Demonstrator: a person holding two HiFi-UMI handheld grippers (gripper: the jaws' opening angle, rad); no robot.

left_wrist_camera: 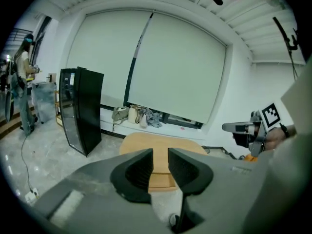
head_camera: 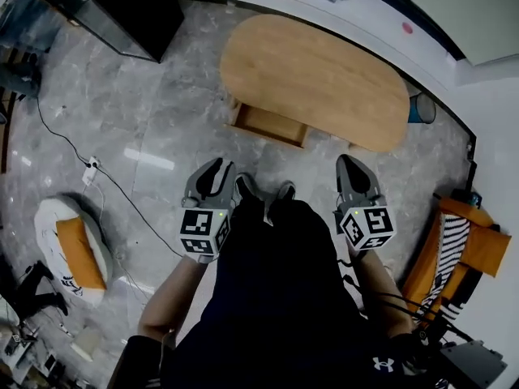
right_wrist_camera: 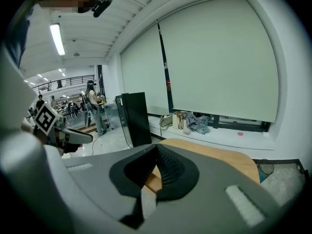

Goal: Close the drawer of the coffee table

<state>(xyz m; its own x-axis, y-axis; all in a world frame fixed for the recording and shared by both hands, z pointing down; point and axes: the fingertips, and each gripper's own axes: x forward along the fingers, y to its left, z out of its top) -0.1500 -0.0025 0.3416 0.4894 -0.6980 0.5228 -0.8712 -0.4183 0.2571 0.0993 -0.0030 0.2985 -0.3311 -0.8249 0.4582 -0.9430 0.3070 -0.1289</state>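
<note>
Currently your left tongs (left_wrist_camera: 160,159) stand partly spread with nothing between them, and your right tongs (right_wrist_camera: 157,150) are pressed together, empty as well. Both hang over the grey floor (head_camera: 162,136) on your side of the coffee table (head_camera: 324,71), well apart from it, one to either side of your shoes (head_camera: 263,191). Its drawer (head_camera: 268,126) sticks out from under the oval tabletop toward you, near the table's left end, its wooden inside showing and neither pair of tongs touching it; a black cabinet (head_camera: 122,10) stands beyond that same end.
</note>
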